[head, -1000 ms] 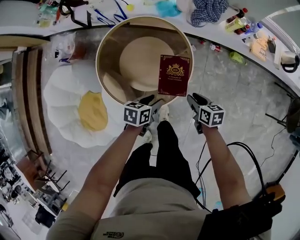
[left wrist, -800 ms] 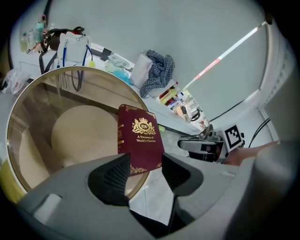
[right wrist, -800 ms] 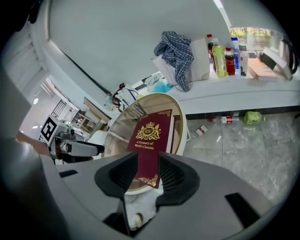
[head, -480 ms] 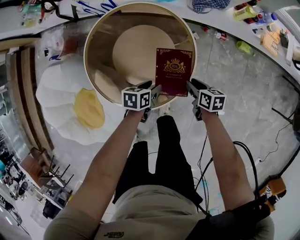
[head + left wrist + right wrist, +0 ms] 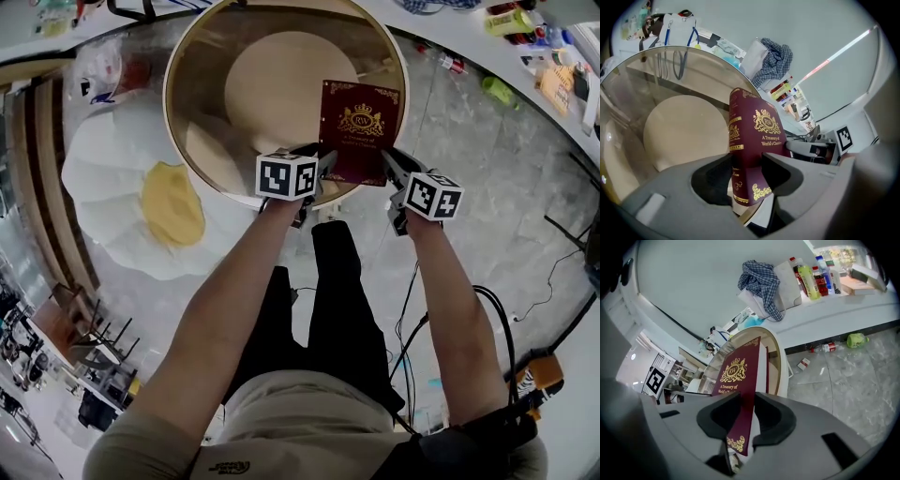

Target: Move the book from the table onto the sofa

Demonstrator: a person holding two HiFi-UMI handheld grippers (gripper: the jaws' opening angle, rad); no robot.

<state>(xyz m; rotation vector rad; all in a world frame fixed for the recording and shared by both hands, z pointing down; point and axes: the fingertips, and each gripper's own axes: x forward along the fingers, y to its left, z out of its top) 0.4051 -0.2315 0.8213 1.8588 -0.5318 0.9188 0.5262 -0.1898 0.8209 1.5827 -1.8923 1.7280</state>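
left tongs spread astride book spine | right tongs, just closing, pinch page edge | head view: cover only

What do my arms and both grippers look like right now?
The left gripper and right gripper are matching light grey shells with darker, rounded fingers; each carries a white cube with black square markers. Forearms are bare, below a beige top. The left fingers have just been opening and the right closing, the book between each pair.
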